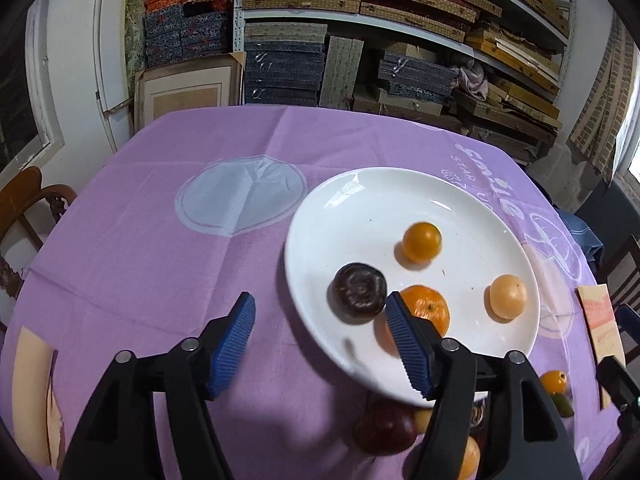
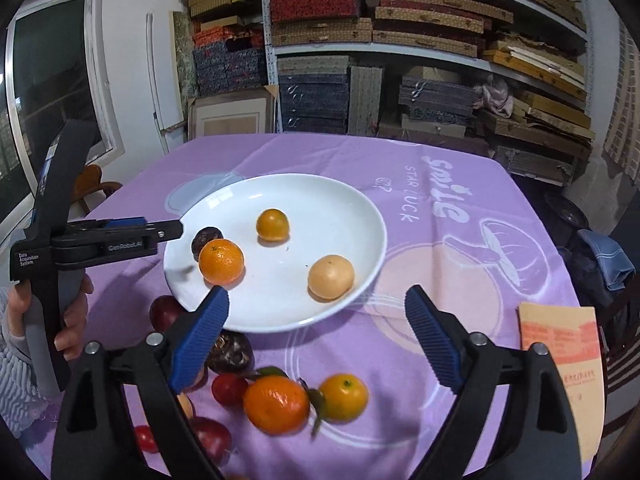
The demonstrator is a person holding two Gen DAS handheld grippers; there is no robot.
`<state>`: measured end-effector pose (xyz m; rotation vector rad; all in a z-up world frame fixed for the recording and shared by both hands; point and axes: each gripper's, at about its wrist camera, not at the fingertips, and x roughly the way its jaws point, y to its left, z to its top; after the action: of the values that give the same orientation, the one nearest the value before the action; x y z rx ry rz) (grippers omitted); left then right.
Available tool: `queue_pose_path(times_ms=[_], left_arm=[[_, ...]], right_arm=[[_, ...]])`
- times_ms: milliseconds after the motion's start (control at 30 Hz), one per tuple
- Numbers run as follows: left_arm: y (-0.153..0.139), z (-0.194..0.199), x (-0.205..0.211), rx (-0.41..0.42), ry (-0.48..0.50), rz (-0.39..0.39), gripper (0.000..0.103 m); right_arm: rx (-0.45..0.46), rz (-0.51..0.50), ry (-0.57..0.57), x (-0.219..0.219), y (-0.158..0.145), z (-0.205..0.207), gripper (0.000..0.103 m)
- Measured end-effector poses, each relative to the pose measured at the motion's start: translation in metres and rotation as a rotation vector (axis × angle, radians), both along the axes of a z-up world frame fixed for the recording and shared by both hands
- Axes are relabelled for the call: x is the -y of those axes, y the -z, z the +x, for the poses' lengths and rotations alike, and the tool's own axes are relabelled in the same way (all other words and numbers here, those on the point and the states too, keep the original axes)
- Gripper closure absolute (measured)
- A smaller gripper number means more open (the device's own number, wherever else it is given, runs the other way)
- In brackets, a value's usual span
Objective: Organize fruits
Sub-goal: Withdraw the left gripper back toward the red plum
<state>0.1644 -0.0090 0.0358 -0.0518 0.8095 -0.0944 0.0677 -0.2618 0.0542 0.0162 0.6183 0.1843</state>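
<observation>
**A:** Fruit count first: where does it all sit against the white plate [image 2: 352,216]?

**B:** Four pieces are on the plate: a dark round fruit [image 1: 359,294] near its left rim, a mandarin [image 2: 221,261] beside that, a small orange fruit [image 2: 272,225] farther back, and a pale one [image 2: 331,277] toward the right. The loose pile lies on the purple surface [image 2: 400,344] just in front of the plate's near rim, among it a larger mandarin [image 2: 276,403], a yellow-orange fruit [image 2: 344,397] and a few red ones.

**A:** Which gripper is better placed for the pile?

**B:** Probably the right gripper [image 2: 316,336]. The pile sits just below and ahead of its fingertips, nearly centred. It's spread wide and holds nothing.

**A:** And the left?

**B:** The left gripper [image 1: 320,344] hangs at the plate's left rim, also wide and empty, with the dark fruit just beyond its right finger. I can't tell whether they touch.
</observation>
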Motion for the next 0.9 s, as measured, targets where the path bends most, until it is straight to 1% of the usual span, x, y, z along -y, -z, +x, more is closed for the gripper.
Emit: queue_pose_path(times_ms=[100, 167, 300, 367, 433, 533, 600, 633, 767, 800, 900], left_arm=[[0.008, -0.028, -0.009, -0.001, -0.020, 0.016, 0.031], [0.017, -0.043, -0.011, -0.014, -0.018, 0.032, 0.031], [0.032, -0.058, -0.002, -0.037, 0.002, 0.057, 0.031], [0.032, -0.064, 0.005, -0.013, 0.007, 0.083, 0.031], [0.031, -0.067, 0.011, 0.006, 0.020, 0.094, 0.031], [0.030, -0.068, 0.018, 0.007, 0.047, 0.074, 0.031], [0.032, -0.068, 0.025, 0.018, 0.054, 0.097, 0.026], [0.033, -0.068, 0.029, 0.023, 0.059, 0.110, 0.026], [0.043, -0.065, 0.040, 0.001, 0.084, 0.126, 0.026], [0.044, -0.065, 0.040, 0.010, 0.075, 0.129, 0.025], [0.047, -0.061, 0.034, -0.015, 0.073, 0.099, 0.025]], right_arm=[[0.048, 0.033, 0.056, 0.024, 0.001, -0.034, 0.008], [0.071, 0.089, 0.093, 0.041, 0.005, -0.053, 0.005], [0.082, 0.205, 0.134, 0.067, 0.015, -0.070, 0.004], [0.075, 0.229, 0.144, 0.074, 0.018, -0.073, 0.004], [0.066, 0.244, 0.154, 0.078, 0.022, -0.072, 0.004], [0.052, 0.266, 0.154, 0.080, 0.025, -0.069, 0.004], [0.047, 0.271, 0.154, 0.080, 0.026, -0.068, 0.004], [0.047, 0.272, 0.154, 0.080, 0.026, -0.068, 0.004], [0.047, 0.264, 0.151, 0.080, 0.026, -0.067, 0.004], [0.045, 0.261, 0.151, 0.078, 0.026, -0.067, 0.004], [0.039, 0.256, 0.149, 0.076, 0.027, -0.065, 0.004]])
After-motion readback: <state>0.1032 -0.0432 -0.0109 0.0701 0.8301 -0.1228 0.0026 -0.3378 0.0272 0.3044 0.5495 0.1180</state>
